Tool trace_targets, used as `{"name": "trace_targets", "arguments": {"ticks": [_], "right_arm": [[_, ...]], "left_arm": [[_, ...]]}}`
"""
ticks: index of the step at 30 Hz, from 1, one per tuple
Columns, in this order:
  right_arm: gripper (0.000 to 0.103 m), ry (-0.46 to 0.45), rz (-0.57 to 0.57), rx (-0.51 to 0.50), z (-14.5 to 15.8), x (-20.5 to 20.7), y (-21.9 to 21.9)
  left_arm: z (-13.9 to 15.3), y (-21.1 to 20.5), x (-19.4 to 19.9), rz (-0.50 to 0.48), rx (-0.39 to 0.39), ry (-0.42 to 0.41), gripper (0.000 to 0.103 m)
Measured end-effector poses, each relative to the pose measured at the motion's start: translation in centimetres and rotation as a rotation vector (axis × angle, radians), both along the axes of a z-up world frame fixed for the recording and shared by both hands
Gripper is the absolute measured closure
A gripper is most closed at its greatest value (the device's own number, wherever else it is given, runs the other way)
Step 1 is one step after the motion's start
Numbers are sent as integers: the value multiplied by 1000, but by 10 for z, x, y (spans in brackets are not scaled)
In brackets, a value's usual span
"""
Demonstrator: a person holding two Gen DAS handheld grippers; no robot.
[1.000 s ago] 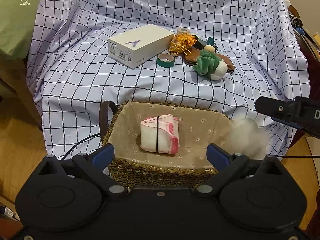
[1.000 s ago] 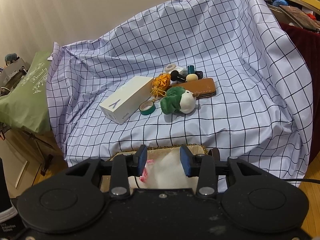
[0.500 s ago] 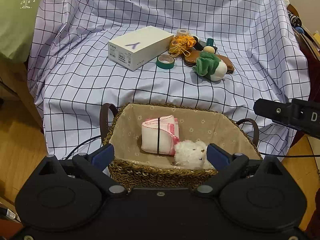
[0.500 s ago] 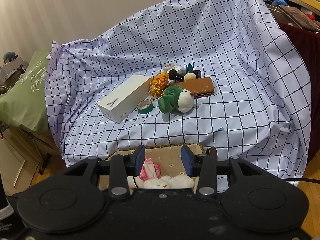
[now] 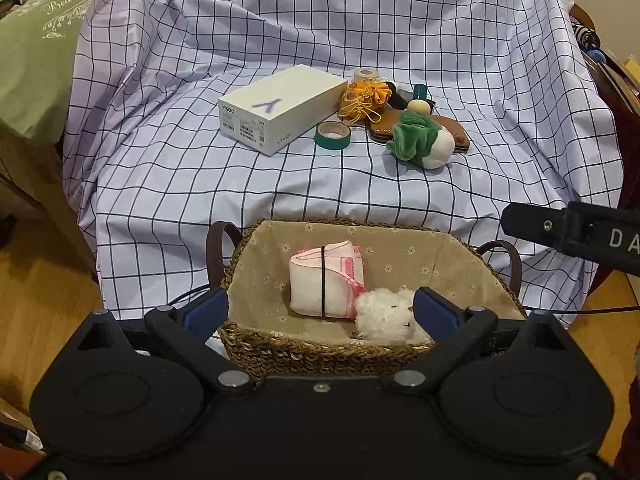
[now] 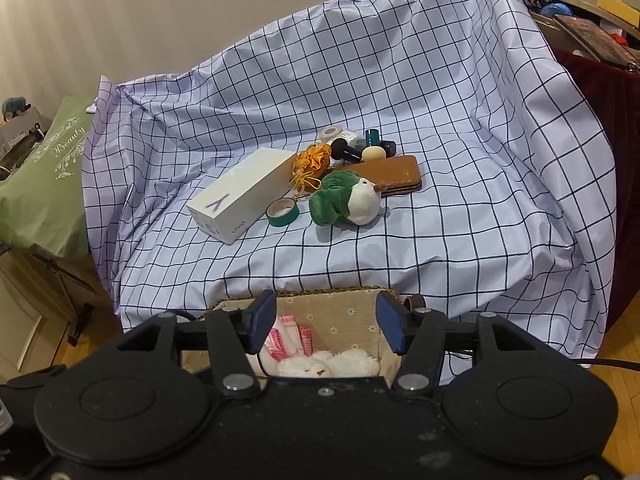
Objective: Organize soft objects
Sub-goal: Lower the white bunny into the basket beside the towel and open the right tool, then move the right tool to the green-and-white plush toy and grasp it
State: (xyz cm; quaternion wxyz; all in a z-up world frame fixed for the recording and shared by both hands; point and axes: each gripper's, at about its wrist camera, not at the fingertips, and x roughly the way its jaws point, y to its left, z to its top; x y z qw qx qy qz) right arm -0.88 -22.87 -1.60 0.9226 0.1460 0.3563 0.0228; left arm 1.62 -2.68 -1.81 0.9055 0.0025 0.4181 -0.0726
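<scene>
A woven basket (image 5: 320,350) with a beige lining stands on the floor before the checked cloth. In it lie a folded pink-and-white towel (image 5: 326,282) and a white fluffy toy (image 5: 384,314); both also show in the right wrist view, towel (image 6: 286,338) and toy (image 6: 328,366). A green-and-white plush (image 5: 422,140) (image 6: 346,198) and an orange fabric pouch (image 5: 364,98) (image 6: 312,162) lie on the cloth. My left gripper (image 5: 320,308) is open and empty over the basket's near rim. My right gripper (image 6: 326,320) is open and empty above the basket.
On the cloth lie a white phone box (image 5: 280,108), a green tape roll (image 5: 333,135), a brown leather case (image 6: 384,170), small bottles (image 6: 372,140) and a white tape roll (image 6: 332,133). A green cushion (image 5: 32,52) is left. Cluttered shelves (image 6: 580,20) are right.
The white fluffy toy left my right gripper and dropped into the basket beside the towel. My right gripper's jaws opened wider and it rose a little. The left gripper stayed put.
</scene>
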Motion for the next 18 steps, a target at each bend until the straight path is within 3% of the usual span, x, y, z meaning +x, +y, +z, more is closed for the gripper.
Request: {"name": "trace_targets", "arguments": {"ticks": [12, 18], "right_arm": [[31, 4, -25, -33, -5, 2, -6], [22, -45, -12, -68, -4, 7, -2]], "left_arm": [[6, 4, 1, 39, 33, -50, 7], [8, 0, 5, 26, 79, -92, 7]]}}
